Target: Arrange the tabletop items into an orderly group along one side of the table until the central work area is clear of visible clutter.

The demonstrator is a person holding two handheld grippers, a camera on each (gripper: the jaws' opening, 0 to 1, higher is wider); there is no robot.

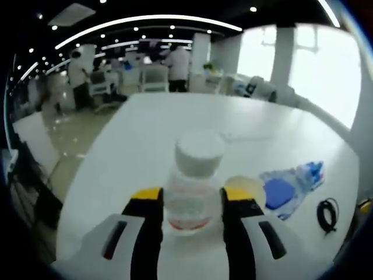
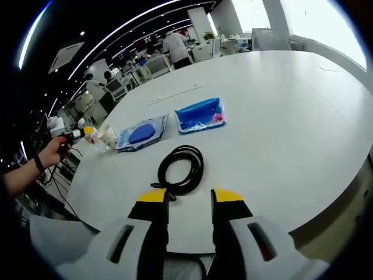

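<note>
A clear bottle with a white cap stands between the yellow-tipped jaws of my left gripper, which is shut on its sides. A pale round lid-like item sits just right of it. Beyond lie a clear bag holding a blue pad, a blue packet and a coiled black cable. In the right gripper view, my right gripper stands open just short of the black cable, with nothing between its jaws. Farther off lie the blue packet and the bag with the blue pad.
The white table is large and rounded, with its edge close under both grippers. A person's hand holds the left gripper at the table's far left. Behind the table, people stand among chairs and desks.
</note>
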